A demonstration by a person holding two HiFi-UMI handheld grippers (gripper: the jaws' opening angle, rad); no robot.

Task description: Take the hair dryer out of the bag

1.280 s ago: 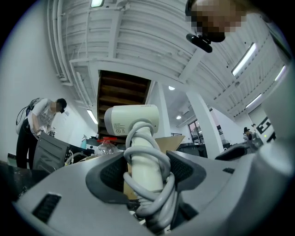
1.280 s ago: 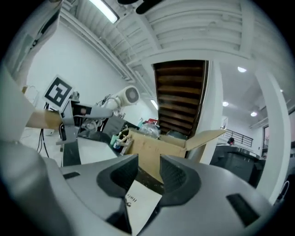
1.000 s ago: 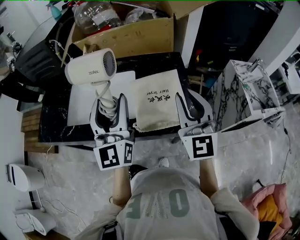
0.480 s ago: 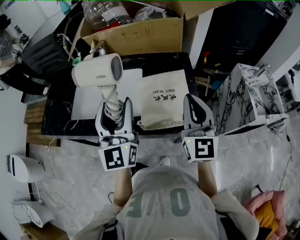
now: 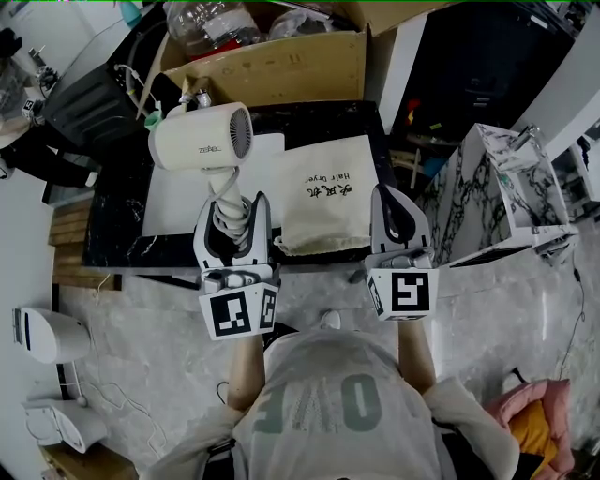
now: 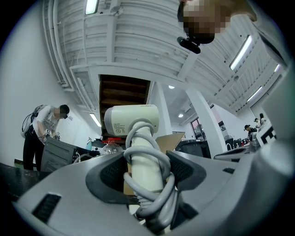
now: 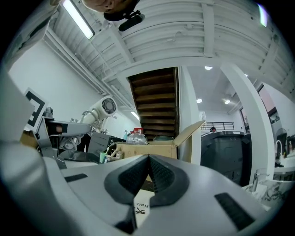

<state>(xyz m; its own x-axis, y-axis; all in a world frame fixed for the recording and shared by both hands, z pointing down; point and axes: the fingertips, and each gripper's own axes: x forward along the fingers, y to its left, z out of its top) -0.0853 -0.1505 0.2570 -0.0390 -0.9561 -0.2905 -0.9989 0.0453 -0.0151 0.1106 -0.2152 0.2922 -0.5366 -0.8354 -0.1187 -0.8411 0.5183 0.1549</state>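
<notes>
The cream hair dryer (image 5: 202,136) is held up over the black table, outside the bag, with its grey cord wrapped round the handle. My left gripper (image 5: 232,208) is shut on that handle, and in the left gripper view both pads press the cord-wrapped handle (image 6: 145,168) below the dryer's body (image 6: 133,124). The beige cloth bag (image 5: 328,192) with printed lettering lies flat on the table between my two grippers. My right gripper (image 5: 390,202) is just right of the bag. It is shut, with its pads meeting (image 7: 148,173) and nothing between them.
An open cardboard box (image 5: 272,66) holding a clear plastic bottle (image 5: 211,23) stands behind the table. A white mat (image 5: 183,202) lies on the black tabletop (image 5: 112,234). A marble-patterned cabinet (image 5: 487,187) stands at the right. A person (image 6: 39,133) works far off at the left.
My right gripper's jaws have gone from slightly apart to shut beside the bag. The left gripper still holds the dryer in about the same place.
</notes>
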